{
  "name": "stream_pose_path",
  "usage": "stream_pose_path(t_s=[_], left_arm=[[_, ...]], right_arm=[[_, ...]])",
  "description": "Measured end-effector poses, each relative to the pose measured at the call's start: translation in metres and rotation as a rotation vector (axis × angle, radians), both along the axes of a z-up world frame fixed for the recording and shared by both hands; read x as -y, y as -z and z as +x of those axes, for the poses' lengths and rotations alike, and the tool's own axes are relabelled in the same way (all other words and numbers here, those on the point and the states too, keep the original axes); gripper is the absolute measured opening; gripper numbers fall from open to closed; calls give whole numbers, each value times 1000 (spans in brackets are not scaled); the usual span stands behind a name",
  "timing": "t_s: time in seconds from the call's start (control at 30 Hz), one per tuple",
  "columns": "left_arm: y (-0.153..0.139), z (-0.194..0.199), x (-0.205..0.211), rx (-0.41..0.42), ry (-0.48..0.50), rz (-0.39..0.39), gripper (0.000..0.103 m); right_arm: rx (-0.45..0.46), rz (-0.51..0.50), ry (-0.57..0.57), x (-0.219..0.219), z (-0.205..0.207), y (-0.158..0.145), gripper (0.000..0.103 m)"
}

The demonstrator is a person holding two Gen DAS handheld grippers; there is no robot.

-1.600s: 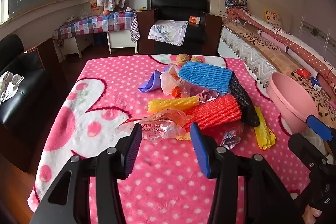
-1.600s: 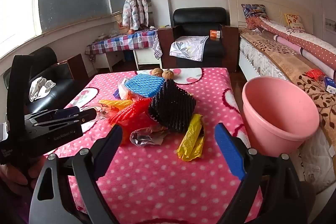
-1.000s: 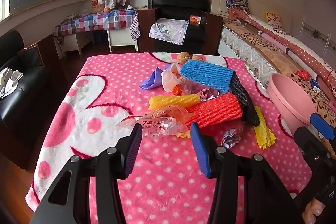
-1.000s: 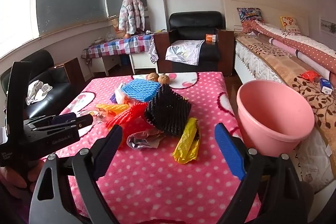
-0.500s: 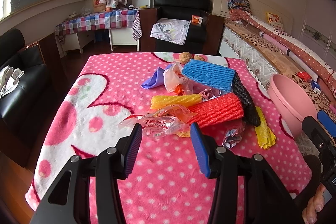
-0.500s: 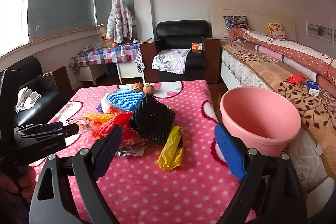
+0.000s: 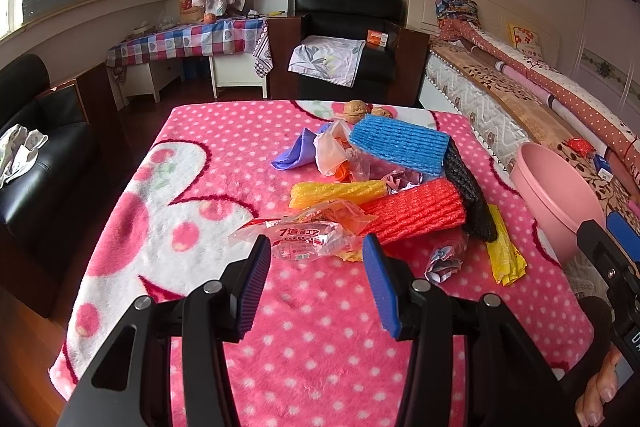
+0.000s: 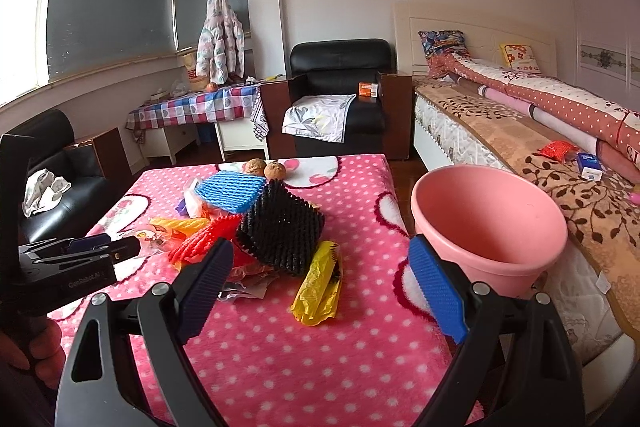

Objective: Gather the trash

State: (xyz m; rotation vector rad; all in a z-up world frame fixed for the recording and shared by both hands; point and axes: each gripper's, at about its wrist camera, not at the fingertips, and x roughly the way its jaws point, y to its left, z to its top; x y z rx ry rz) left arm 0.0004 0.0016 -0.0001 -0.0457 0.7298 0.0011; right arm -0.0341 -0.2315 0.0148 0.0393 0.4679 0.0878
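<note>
the left gripper is spread wide and grasps nothing, its blue pads just short of a clear printed wrapper. the right gripper is likewise released, above a yellow bag. trash lies heaped on the pink dotted blanket (red, blue and black foam nets); a pink basin stands beside it.

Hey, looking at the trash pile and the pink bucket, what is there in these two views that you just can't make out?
- Pink bucket: its floor is hidden by its near wall in the right wrist view; the left wrist view crops it behind the right gripper.
- Trash under the black foam net: covered in both views.
- Clear wrapper: print too small to read, left wrist view.
</note>
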Motion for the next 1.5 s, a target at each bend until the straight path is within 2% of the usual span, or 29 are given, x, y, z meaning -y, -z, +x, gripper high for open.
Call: stream_pose_path(t_s=[1.5], left_arm=[[0, 0, 0, -2, 0, -6, 48]], right_arm=[[2, 4, 7, 7, 0, 2, 90]])
